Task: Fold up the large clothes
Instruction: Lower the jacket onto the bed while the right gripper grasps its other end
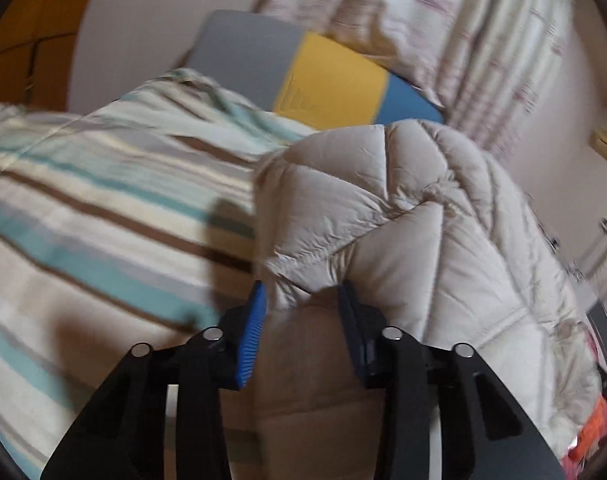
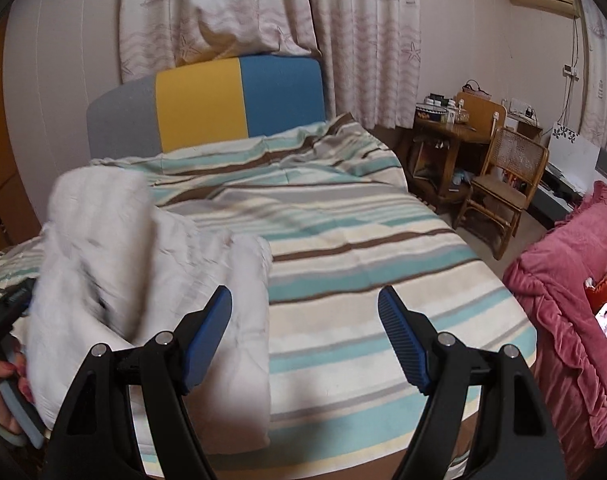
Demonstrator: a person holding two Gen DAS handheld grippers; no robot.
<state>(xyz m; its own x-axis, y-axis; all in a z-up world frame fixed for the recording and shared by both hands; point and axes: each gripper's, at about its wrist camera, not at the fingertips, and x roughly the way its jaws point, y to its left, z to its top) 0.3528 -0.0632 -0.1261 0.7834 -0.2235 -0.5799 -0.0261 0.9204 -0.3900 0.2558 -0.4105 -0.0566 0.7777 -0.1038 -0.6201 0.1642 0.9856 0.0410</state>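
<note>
**Lifting a puffy quilted coat off the striped bed**

Gripping a bunched fold of the quilted down coat [image 1: 387,216], the left gripper [image 1: 301,300] has its blue pads [image 1: 253,336] drawn in against the fabric; the padding bulges up and forward beyond them. No earlier view to compare. The right gripper [image 2: 303,304] hangs over the bed with jaws wide apart and nothing between them, only bedding below.

Coat position: left side of the bed in the right wrist view [image 2: 143,264], partly raised and blurred, its lower part lying on the striped bedspread [image 2: 363,248]. A hand [image 2: 1,384] on the left gripper's handle shows at the frame edge.

Handling judgement: light for its bulk, soft, springy. The shell looks smooth and likely slippery, so a shallow pinch may slide off. Stitched seams between baffles look like the better place to bite. Trapped air will probably resist flat folds; expect it to spring back.

Beyond: grey, yellow and blue headboard [image 2: 223,104], patterned curtains [image 2: 343,32], wicker chair [image 2: 503,184], cluttered side table [image 2: 447,132], pink ruffled cover [image 2: 563,280] at right.
</note>
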